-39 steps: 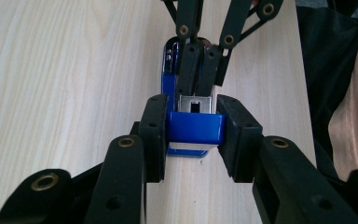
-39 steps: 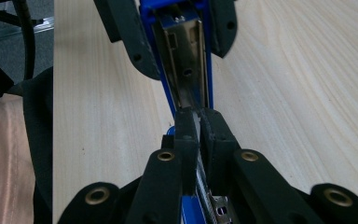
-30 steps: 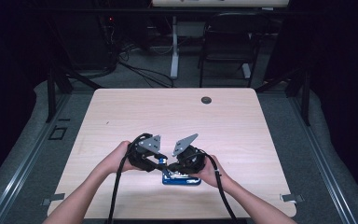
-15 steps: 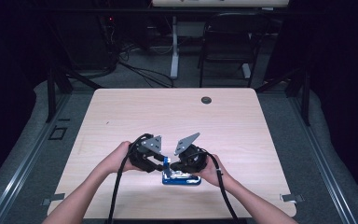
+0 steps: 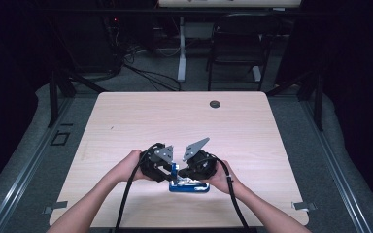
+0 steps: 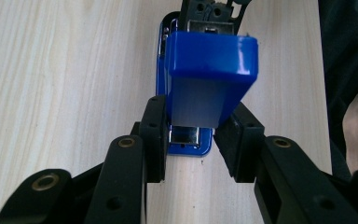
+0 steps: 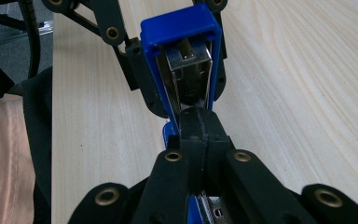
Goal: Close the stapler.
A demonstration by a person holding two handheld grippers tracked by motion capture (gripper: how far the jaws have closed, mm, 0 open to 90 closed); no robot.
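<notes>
1. High view: blue stapler (image 5: 189, 186) lies on the table (image 5: 126, 121) near the front edge, long axis left to right, between both hands.
2. Left gripper (image 6: 193, 135) clamps the stapler's raised blue lid (image 6: 209, 79) by its sides.
3. Right gripper (image 7: 199, 128), jaws together, presses into the open magazine (image 7: 189, 74); the left gripper view hides that channel.

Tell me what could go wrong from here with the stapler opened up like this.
The left gripper clamps the raised blue stapler lid only near its edge, so the lid could slip free and snap down. The right gripper is shut with its tips pressed into the stapler, close under that lid; a drop might pinch them. The base could also skid on the smooth table.
</notes>
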